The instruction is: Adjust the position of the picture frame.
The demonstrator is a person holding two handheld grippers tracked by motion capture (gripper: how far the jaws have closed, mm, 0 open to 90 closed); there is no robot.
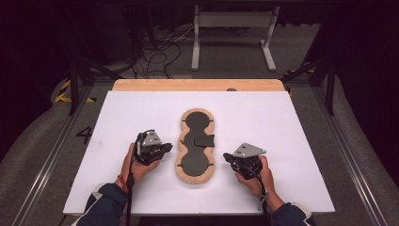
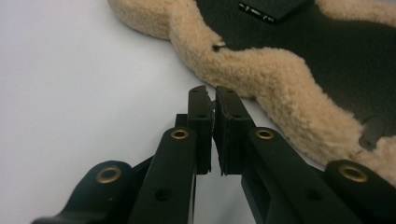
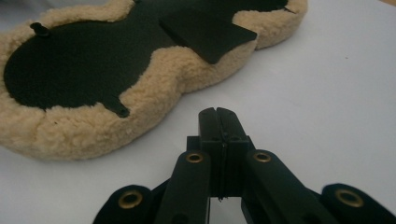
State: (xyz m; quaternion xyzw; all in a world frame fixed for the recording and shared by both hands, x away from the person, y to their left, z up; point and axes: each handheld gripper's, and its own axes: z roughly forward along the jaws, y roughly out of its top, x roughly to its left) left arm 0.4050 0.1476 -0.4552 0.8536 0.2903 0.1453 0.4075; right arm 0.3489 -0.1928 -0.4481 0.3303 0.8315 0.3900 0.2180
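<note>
- A fleece-edged pad (image 1: 195, 141) lies flat near the middle of the white table top (image 1: 263, 117), long axis running away from the person; it is the landmark for what follows.
- The pad is shaped like a peanut with a dark inner face (image 1: 194, 162) and a tan woolly border (image 2: 275, 79) that waves in and out along both long sides.
- A small dark flap (image 1: 204, 140) sticks out at the pad's waist, toward its right side; in the right gripper view it overhangs the fleece rim (image 3: 210, 39).
- Bare white surface surrounds the pad on every side, with wide room left and right of it and a broad strip beyond its far end up to the wooden edge strip (image 1: 197, 84).
- The left gripper (image 1: 164, 148) sits just left of the pad's waist, near its border but apart from it; in the left gripper view (image 2: 214, 100) the jaws are pressed together with nothing between them, tips just short of the fleece.
- The right gripper (image 1: 227, 157) sits just right of the pad's near lobe; in the right gripper view (image 3: 217, 112) its jaws are likewise clenched and empty, with a strip of bare table between the tips and the fleece.
- Both grippers hover low over the white surface, each in a hand coming from the near table edge.
</note>
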